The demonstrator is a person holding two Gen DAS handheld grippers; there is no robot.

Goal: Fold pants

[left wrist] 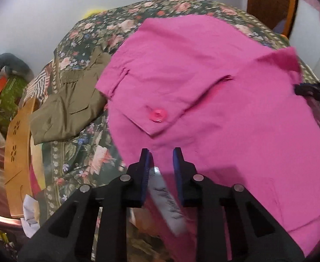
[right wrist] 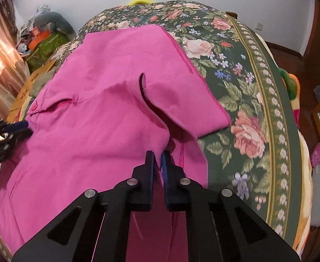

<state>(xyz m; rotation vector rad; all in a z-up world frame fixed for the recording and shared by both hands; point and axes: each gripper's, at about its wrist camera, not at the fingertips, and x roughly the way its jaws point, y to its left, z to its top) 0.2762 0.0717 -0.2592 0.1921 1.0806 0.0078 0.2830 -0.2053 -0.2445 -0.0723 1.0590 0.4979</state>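
Pink pants (left wrist: pixel 203 83) lie spread on a floral bedspread; a back pocket flap with a pink button (left wrist: pixel 159 114) faces up. My left gripper (left wrist: pixel 161 152) sits at the near edge of the pants, its jaws a hand's width apart with pink cloth and a white label (left wrist: pixel 166 196) between them. In the right wrist view the pink pants (right wrist: pixel 94 109) have a raised fold. My right gripper (right wrist: pixel 157 155) is nearly closed, pinching the pink cloth at that fold. The right gripper also shows in the left wrist view (left wrist: pixel 312 91), and the left gripper in the right wrist view (right wrist: pixel 9 128).
Folded olive pants (left wrist: pixel 70 104) lie left of the pink pants. The floral bedspread (right wrist: pixel 247 87) extends to the right. An orange wooden headboard (left wrist: pixel 18 152) and clutter on a green surface (left wrist: pixel 5 91) are at the left. A wooden door (left wrist: pixel 271 4) stands at the back right.
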